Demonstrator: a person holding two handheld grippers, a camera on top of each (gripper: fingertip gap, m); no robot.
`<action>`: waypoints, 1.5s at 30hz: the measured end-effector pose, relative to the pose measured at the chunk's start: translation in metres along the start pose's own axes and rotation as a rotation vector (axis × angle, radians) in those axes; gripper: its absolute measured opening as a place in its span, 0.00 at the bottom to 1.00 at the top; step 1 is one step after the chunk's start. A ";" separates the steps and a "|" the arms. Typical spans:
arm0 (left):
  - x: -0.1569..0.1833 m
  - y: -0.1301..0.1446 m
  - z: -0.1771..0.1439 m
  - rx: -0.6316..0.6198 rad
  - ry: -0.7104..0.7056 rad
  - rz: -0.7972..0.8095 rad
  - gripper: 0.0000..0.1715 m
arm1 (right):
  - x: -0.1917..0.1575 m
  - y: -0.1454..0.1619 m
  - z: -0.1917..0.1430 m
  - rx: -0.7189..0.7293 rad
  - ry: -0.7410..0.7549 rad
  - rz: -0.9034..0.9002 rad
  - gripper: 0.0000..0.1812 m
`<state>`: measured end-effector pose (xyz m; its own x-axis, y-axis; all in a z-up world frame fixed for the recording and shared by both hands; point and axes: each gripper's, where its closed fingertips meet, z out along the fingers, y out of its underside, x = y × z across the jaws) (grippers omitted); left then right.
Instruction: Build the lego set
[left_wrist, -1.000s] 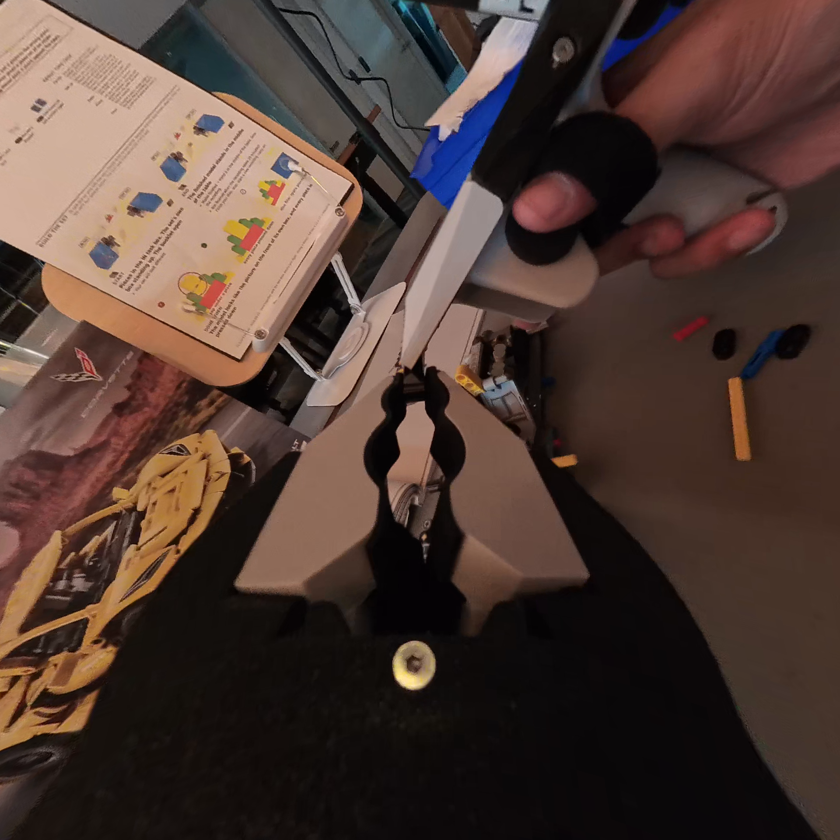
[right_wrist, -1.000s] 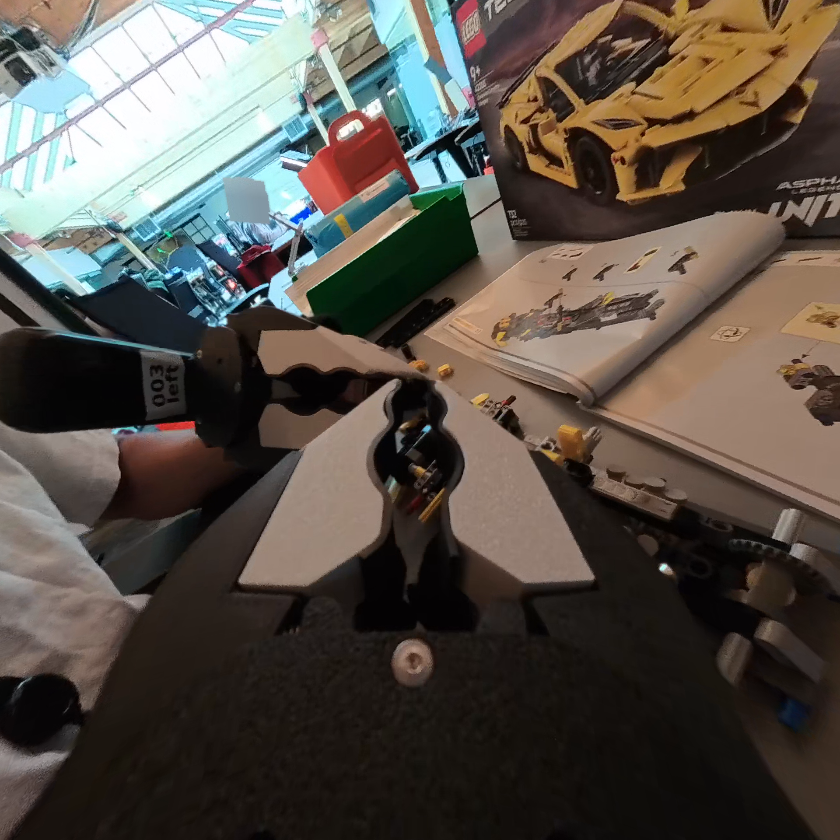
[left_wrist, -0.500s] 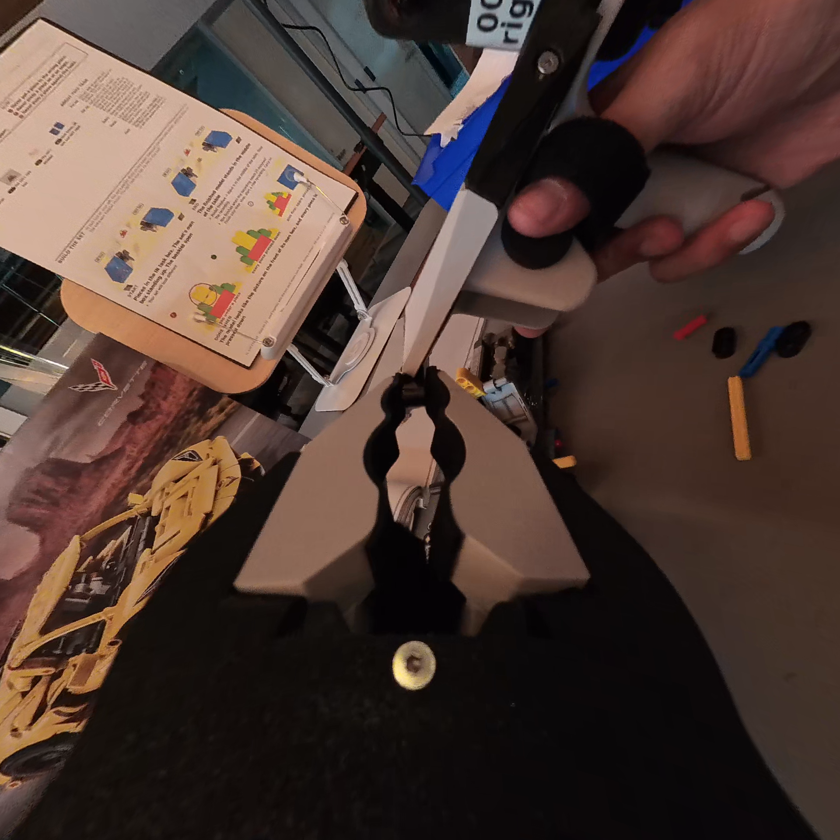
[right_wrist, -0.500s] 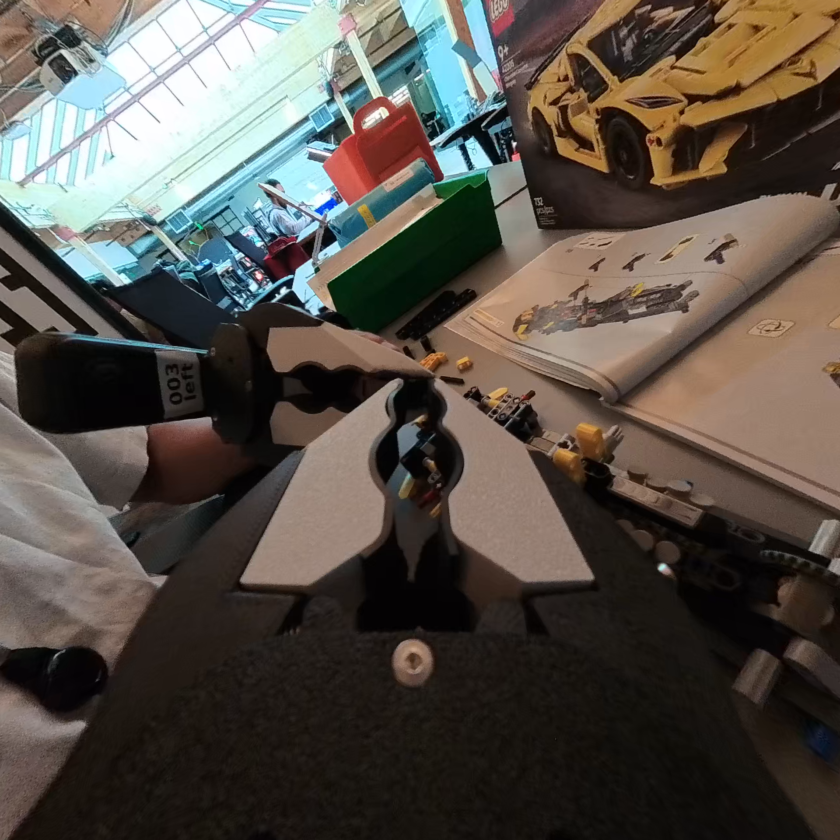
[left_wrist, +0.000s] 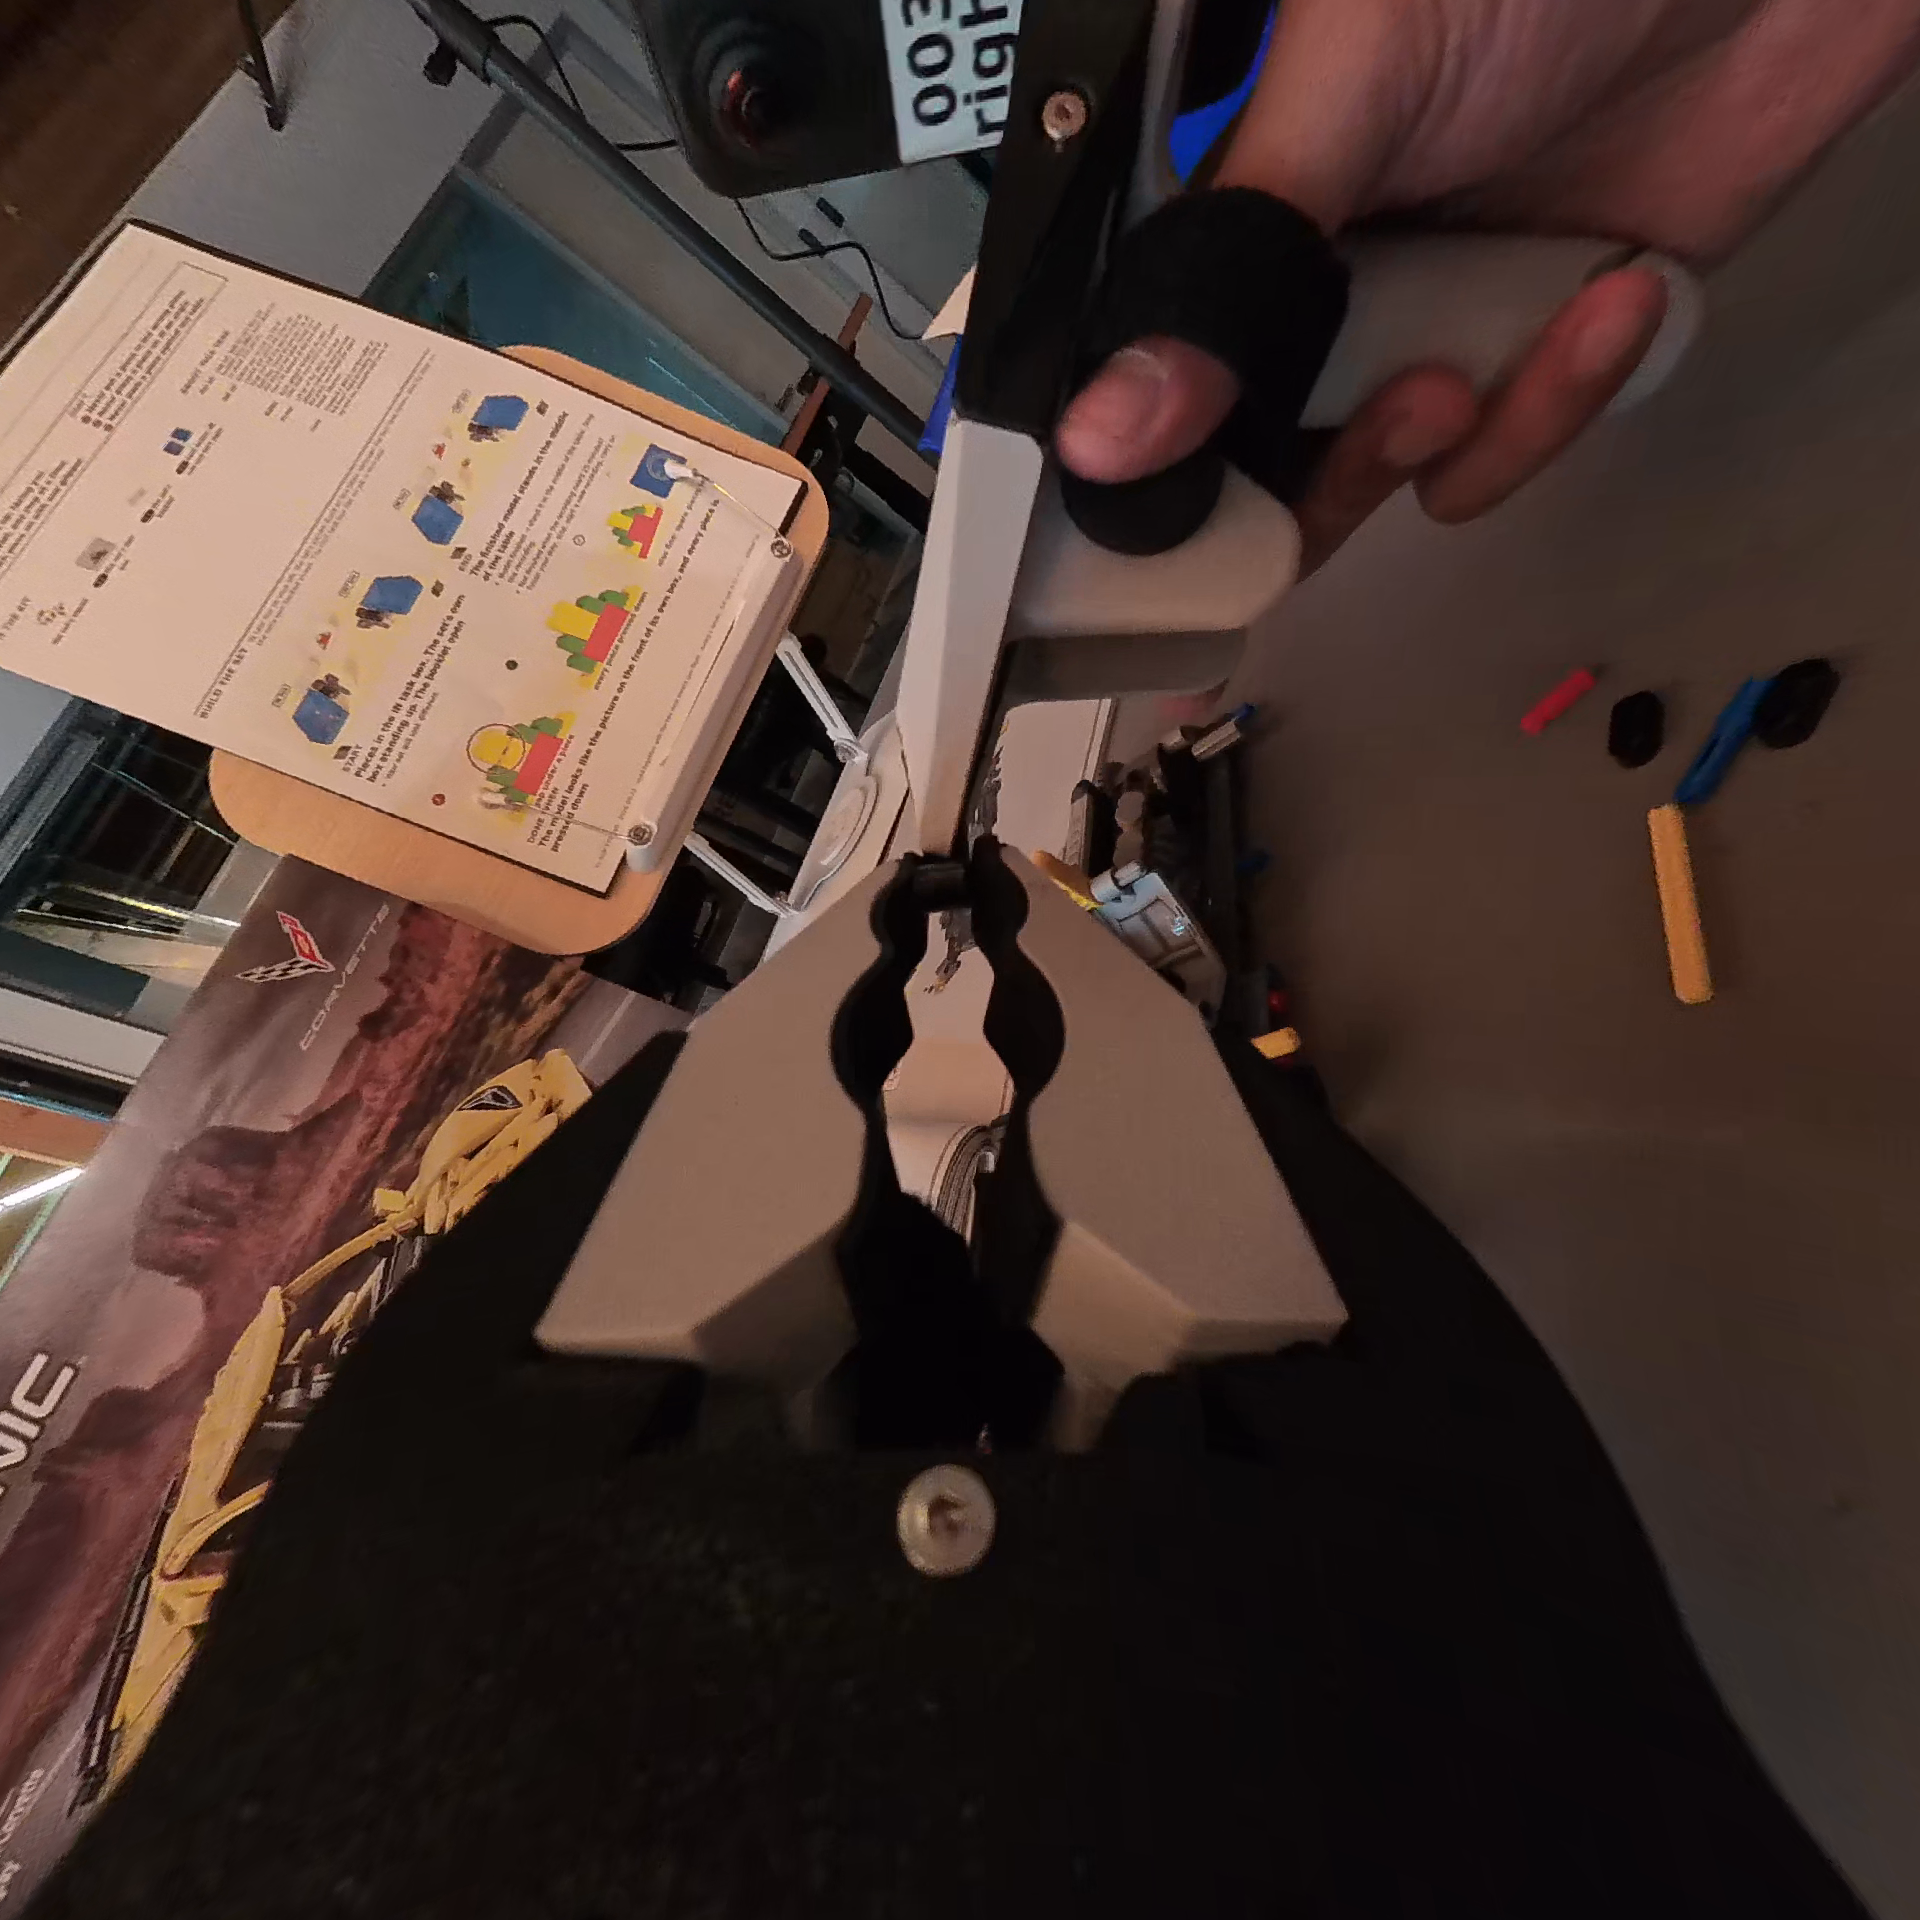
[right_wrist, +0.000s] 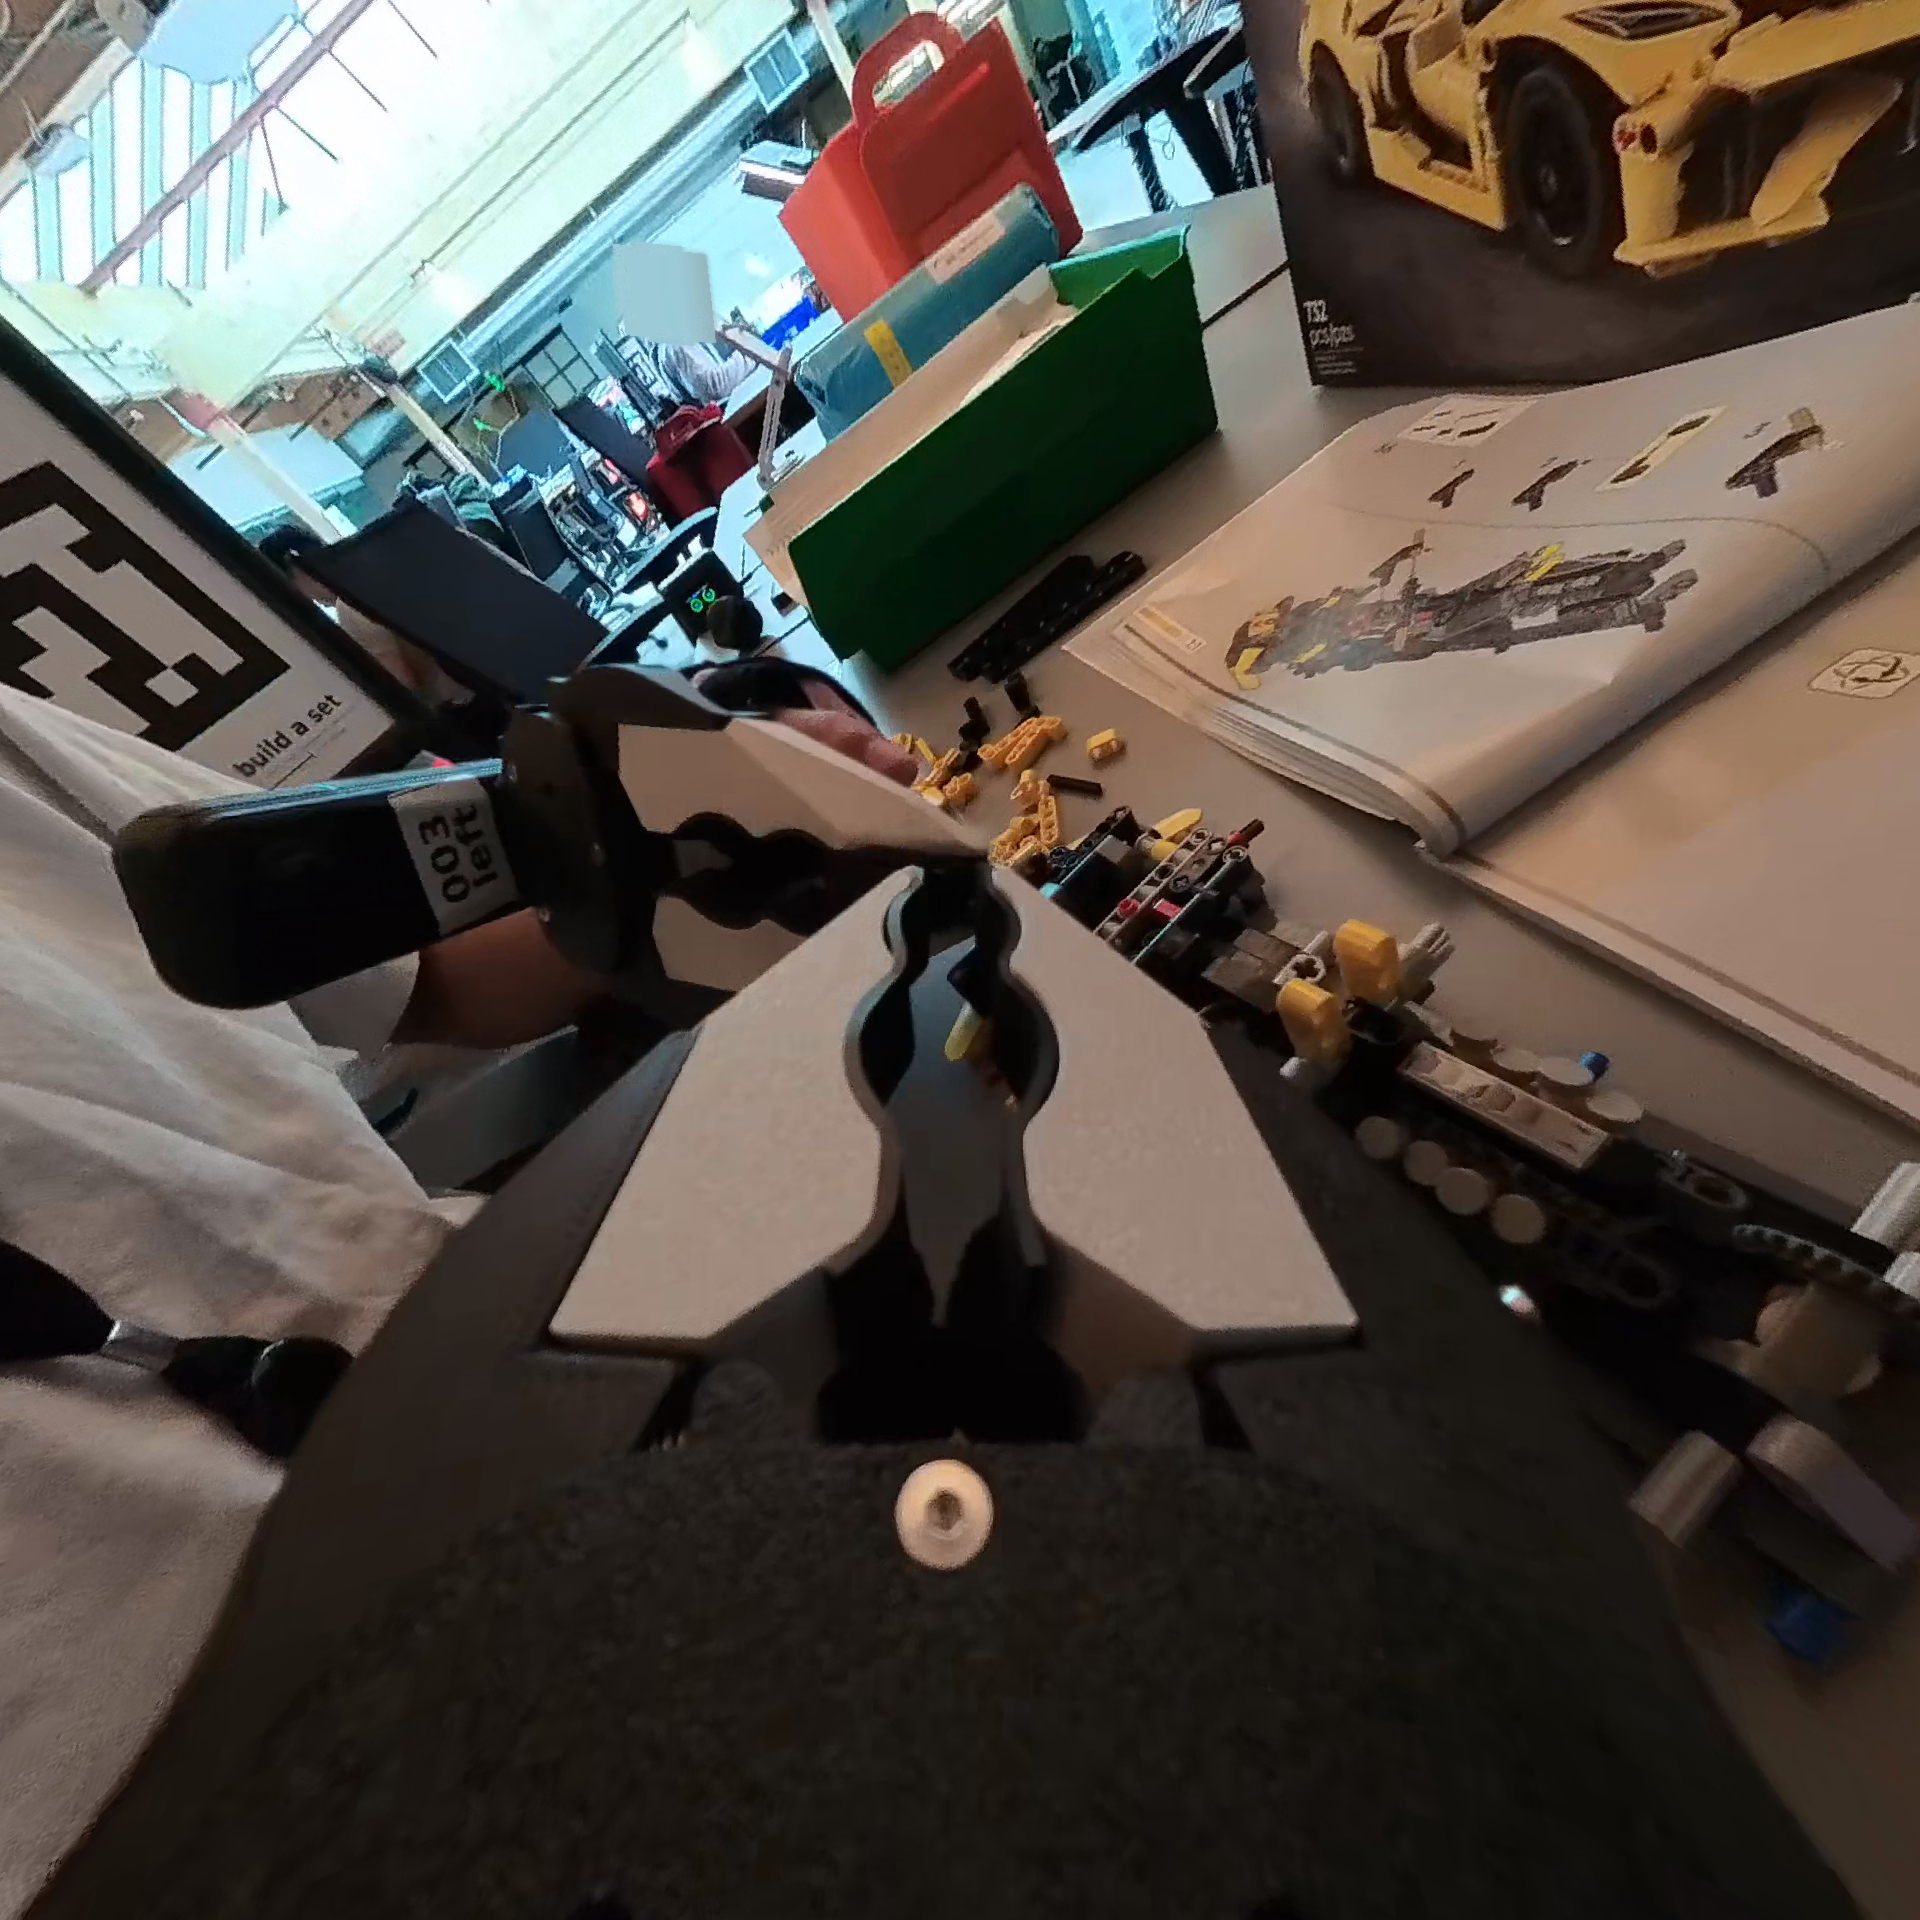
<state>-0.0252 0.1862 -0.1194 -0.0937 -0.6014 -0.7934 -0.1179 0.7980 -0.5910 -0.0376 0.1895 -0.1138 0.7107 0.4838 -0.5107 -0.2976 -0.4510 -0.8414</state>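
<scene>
Now, tip to tip: left tongs (left_wrist: 945, 883) and right tongs (right_wrist: 951, 883) meet in the air above the table (left_wrist: 1558, 1195).
Left tongs: nearly together – the tips appear to pinch a small dark part (left_wrist: 938, 876).
Right tongs: tips together at the same spot; I cannot tell whether they also grip the part. A yellow bit (right_wrist: 963, 1029) shows in the gap behind the tips, held or merely beyond, unclear.
Just changed: the pair has swung as one. The right gripper now looms closer in the left wrist view, and the right wrist view looks lower, over the table.
Unchanged: the tips have stayed together throughout.
Meaning: probably one joining or handover step still in hand – a small part being fitted off the table, not yet added to the build.
Model: the half-built chassis (right_wrist: 1195, 894) lies on the table beside the open booklet (right_wrist: 1558, 644), untouched.
Loose parts: yellow bits (right_wrist: 1023, 748) near the green bin (right_wrist: 997, 499); a yellow beam (left_wrist: 1678, 904) lies well apart.
</scene>
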 end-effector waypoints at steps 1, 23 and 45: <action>0.000 0.000 0.000 0.000 0.001 -0.004 0.03 | 0.000 0.000 0.000 -0.004 -0.004 -0.003 0.04; -0.036 -0.003 -0.006 0.269 0.378 -1.239 0.03 | -0.008 -0.029 -0.008 0.177 0.104 -0.029 0.13; -0.026 0.007 0.001 -0.062 -0.130 -0.105 0.03 | -0.002 -0.014 0.020 -0.046 0.209 -0.146 0.18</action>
<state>-0.0230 0.2076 -0.1033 0.0502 -0.6685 -0.7420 -0.1812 0.7245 -0.6650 -0.0479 0.2101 -0.1045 0.8617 0.3828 -0.3331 -0.1566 -0.4238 -0.8921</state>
